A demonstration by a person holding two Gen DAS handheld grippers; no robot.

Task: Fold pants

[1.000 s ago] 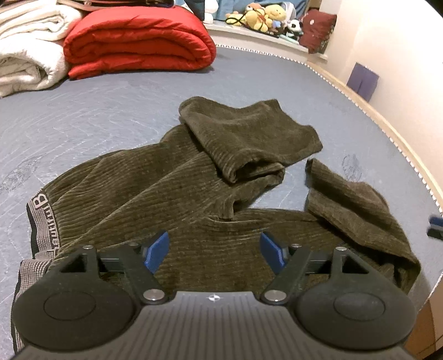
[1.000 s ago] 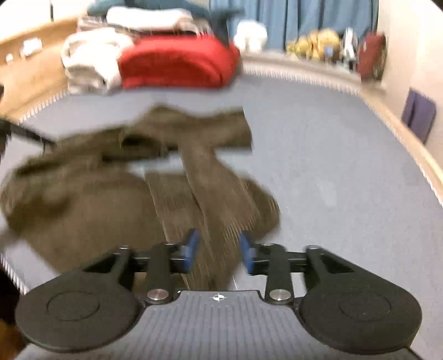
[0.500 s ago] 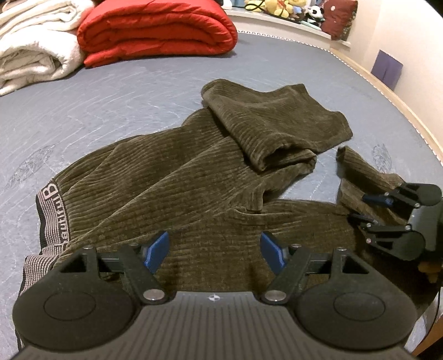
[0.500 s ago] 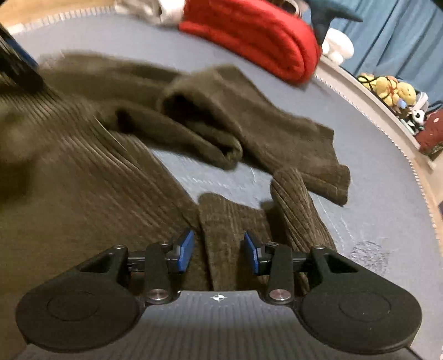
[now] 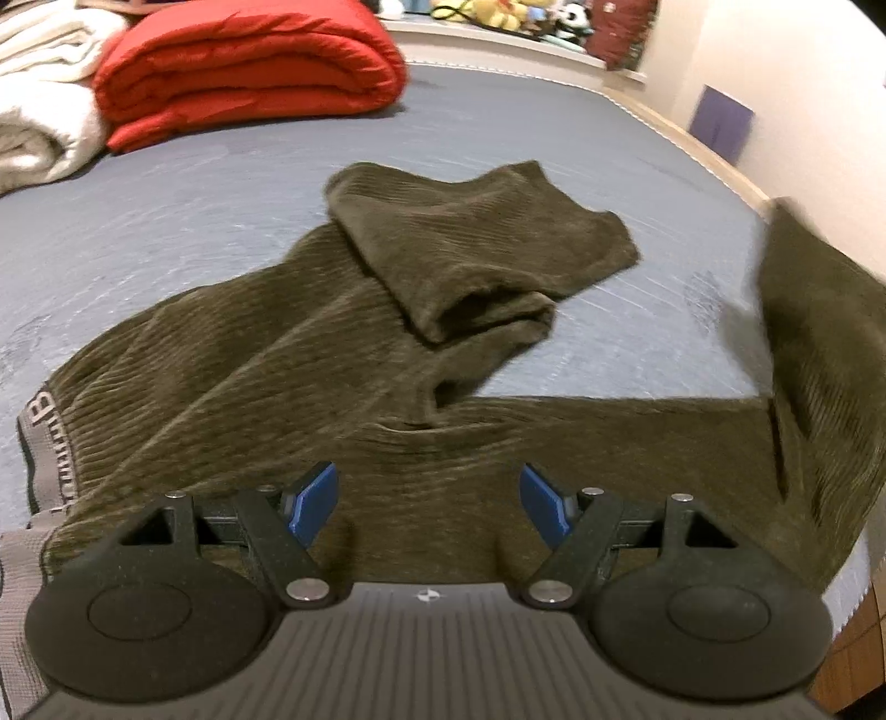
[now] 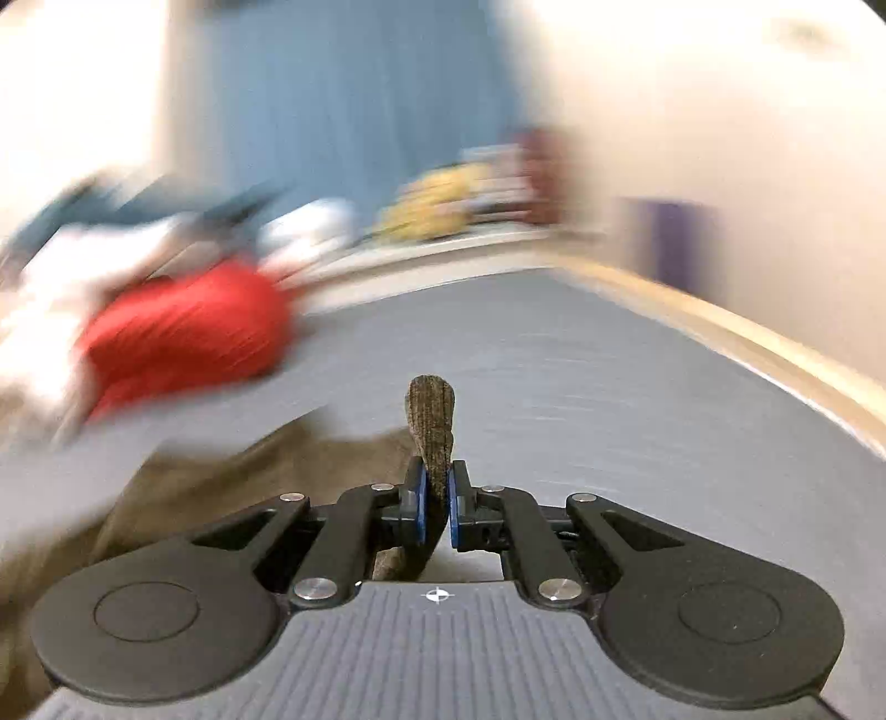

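Dark olive corduroy pants (image 5: 277, 360) lie crumpled on the grey bed (image 5: 166, 221), waistband at the left, one leg folded back over itself near the middle. My left gripper (image 5: 429, 504) hovers open low over the seat of the pants, nothing between its blue pads. In the left wrist view the other leg (image 5: 814, 332) is lifted up at the right edge, blurred. My right gripper (image 6: 436, 501) is shut on a fold of that pants leg (image 6: 432, 421), which sticks up between the pads; the view behind is smeared by motion.
A rolled red quilt (image 5: 249, 72) and white blankets (image 5: 39, 127) sit at the far left of the bed. Stuffed toys (image 5: 498, 14) line the ledge behind. The bed's right edge (image 5: 720, 160) runs along a wall with a purple panel (image 5: 720, 122).
My right gripper closed on the end of the right pants leg and swung it up off the bed. My left gripper drifted slightly closer over the pants, still open.
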